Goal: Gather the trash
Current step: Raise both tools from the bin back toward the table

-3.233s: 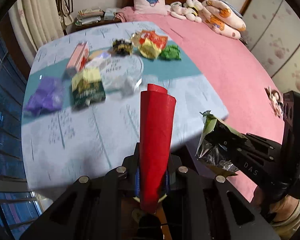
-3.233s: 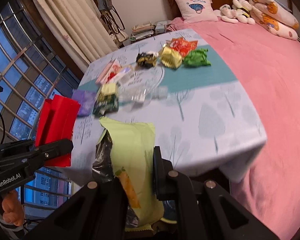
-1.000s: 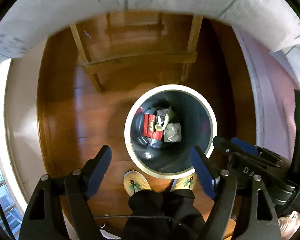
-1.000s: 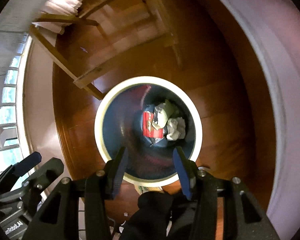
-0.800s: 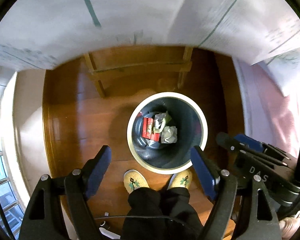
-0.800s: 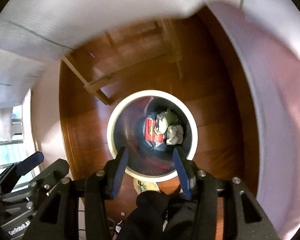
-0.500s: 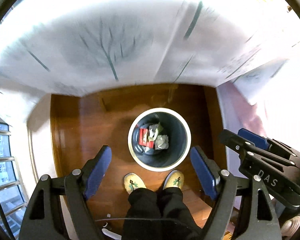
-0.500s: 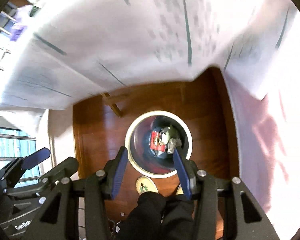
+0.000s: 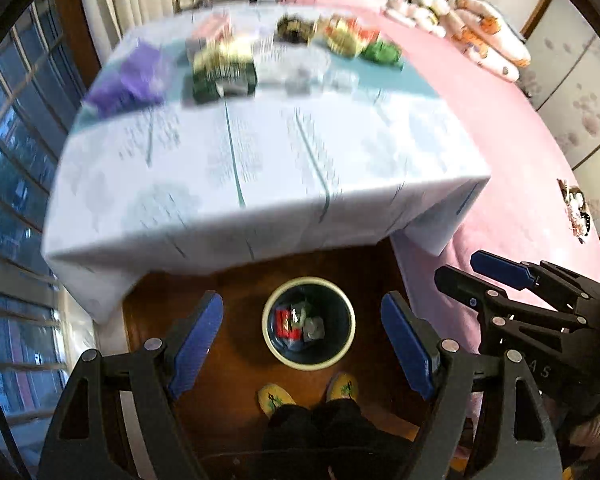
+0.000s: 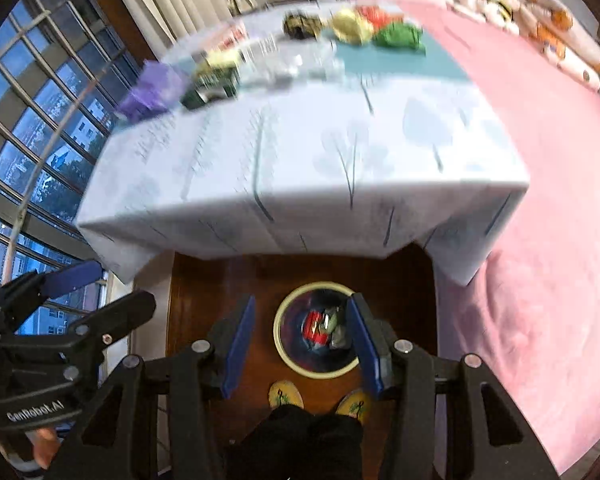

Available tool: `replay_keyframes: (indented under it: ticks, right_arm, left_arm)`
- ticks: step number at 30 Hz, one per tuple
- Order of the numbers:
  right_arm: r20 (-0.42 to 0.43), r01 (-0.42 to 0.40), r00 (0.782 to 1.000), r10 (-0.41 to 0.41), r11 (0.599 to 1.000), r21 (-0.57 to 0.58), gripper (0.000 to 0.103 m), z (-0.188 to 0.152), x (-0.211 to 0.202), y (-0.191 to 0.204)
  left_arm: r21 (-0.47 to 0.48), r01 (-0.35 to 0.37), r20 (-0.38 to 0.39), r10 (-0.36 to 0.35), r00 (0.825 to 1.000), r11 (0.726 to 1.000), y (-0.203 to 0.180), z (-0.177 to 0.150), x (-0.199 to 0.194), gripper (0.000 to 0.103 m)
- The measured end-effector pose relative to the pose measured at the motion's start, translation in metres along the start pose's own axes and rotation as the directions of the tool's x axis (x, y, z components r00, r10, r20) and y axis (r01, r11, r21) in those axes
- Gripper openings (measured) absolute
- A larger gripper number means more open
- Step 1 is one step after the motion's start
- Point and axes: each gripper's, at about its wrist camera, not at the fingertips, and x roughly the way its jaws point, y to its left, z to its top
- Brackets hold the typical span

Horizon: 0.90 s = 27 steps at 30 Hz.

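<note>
A round bin (image 9: pixel 342 344) (image 10: pixel 290 354) stands on the wooden floor below both grippers, with a red wrapper (image 9: pixel 286 323) (image 10: pixel 315 327) and crumpled packets in it. My left gripper (image 9: pixel 302 320) hangs open high above it, nothing between its blue pads. My right gripper (image 10: pixel 301 322) is open too and holds nothing. Several wrappers lie blurred at the far side of the table (image 9: pixel 260 176) (image 10: pixel 300 168): a purple bag (image 9: pixel 130 80) (image 10: pixel 152 90), a dark green packet (image 9: pixel 224 76) (image 10: pixel 212 82), a green one (image 9: pixel 382 53) (image 10: pixel 400 36).
A pink bed (image 9: pixel 512 152) (image 10: pixel 560 200) runs along the right of the table. Windows (image 9: pixel 4 128) (image 10: pixel 32 100) fill the left. The person's slippers (image 9: pixel 274 396) (image 10: pixel 286 396) stand just behind the bin. The tablecloth hangs over the table's near edge.
Both grippers have risen from close over the bin to above table height and tilted up. The tabletop and its wrappers have come into view, and the bin looks smaller.
</note>
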Motion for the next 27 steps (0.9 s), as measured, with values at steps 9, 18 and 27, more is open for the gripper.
replay_keyframes:
  ticks: [9,18,27]
  right_arm:
    - [0.138,0.034,0.99,-0.037,0.999,0.023,0.048,0.027,-0.05,0.011]
    - [0.243,0.066,0.968,-0.07,0.997,0.027,0.048,0.062,-0.078,0.006]
    - [0.264,0.063,0.962,-0.067,0.998,0.025,0.048,0.113,-0.065,-0.034]
  left_arm:
    - [0.087,-0.065,0.166,0.05,0.985,0.994,0.007,0.033,-0.061,0.08]
    - [0.124,-0.087,0.21,0.06,0.976,0.988,-0.001,0.065,-0.077,0.08]
    - [0.114,-0.07,0.197,0.046,0.979,0.991,-0.031,0.128,-0.049,0.08]
